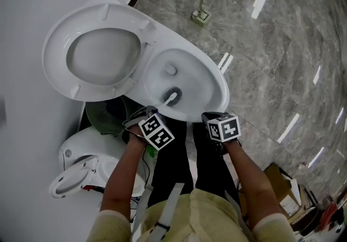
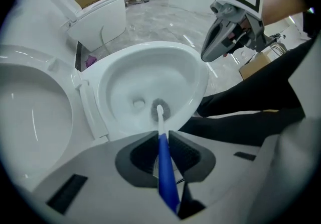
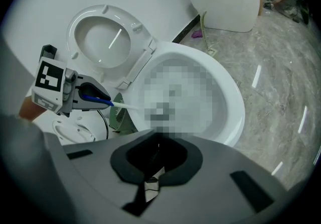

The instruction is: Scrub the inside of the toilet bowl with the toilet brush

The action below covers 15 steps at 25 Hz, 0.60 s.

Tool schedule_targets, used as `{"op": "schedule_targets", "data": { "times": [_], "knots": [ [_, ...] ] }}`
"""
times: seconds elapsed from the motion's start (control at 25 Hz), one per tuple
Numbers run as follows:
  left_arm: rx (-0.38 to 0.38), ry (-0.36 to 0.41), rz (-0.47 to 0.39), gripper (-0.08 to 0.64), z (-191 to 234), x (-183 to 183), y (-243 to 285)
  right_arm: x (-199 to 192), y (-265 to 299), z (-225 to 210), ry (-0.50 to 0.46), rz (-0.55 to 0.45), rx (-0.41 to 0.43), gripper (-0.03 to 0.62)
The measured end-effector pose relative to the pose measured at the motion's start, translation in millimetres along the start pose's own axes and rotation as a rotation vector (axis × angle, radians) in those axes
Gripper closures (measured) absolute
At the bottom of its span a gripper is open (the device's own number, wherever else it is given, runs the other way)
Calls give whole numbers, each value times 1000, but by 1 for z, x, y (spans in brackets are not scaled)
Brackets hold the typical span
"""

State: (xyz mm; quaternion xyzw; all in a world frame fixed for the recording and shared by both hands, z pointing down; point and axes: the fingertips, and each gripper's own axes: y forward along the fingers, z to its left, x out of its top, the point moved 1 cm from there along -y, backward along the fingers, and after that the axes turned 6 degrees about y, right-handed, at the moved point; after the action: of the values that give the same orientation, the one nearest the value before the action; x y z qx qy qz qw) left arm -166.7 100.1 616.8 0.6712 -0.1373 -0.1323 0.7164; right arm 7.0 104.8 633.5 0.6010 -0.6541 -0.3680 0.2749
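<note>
Left gripper (image 2: 163,153) was clamped on the blue handle of the toilet brush (image 2: 160,117); the handle ran straight out between the pads, with the white shaft pointing down into the toilet bowl (image 1: 217,81). The bristle head lay low on the near wall, just beside the outlet (image 1: 171,68); could not tell whether it pressed on the porcelain or only touched it. Right gripper (image 1: 212,119) had its jaws together with nothing in them; it hung just outside the near rim, apart from the brush. Seat (image 1: 97,59) stood raised, clear of the bowl.

Notes on doing the scrub well (judgement only):
- The grip sat on the handle well back from the head, so a small turn of the wrist would swing the head far; short, slow strokes seemed wise, to keep splashing down.
- The handle looked smooth and narrow; the clamp needed to be firm, or the brush could twist or slide between the pads under side load.
- Only the near wall was within reach in this pose; reaching the far wall and under the rim would call for lifting and tipping the left gripper, sweeping round from the outlet upward.
- The shaft was best kept off the rim, so pressure went into the bristles.
- The right gripper was best kept outside the sweep.
</note>
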Motion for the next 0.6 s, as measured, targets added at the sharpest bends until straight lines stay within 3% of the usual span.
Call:
{"op": "schedule_targets", "data": {
  "times": [0.2,0.6],
  "knots": [
    [33,-3,43,494,14,-11,0,2,0,0,5,-1,-1,577],
    [179,-34,147,492,59,-28,1,4,-1,-3,23,-11,-11,577]
  ]
}}
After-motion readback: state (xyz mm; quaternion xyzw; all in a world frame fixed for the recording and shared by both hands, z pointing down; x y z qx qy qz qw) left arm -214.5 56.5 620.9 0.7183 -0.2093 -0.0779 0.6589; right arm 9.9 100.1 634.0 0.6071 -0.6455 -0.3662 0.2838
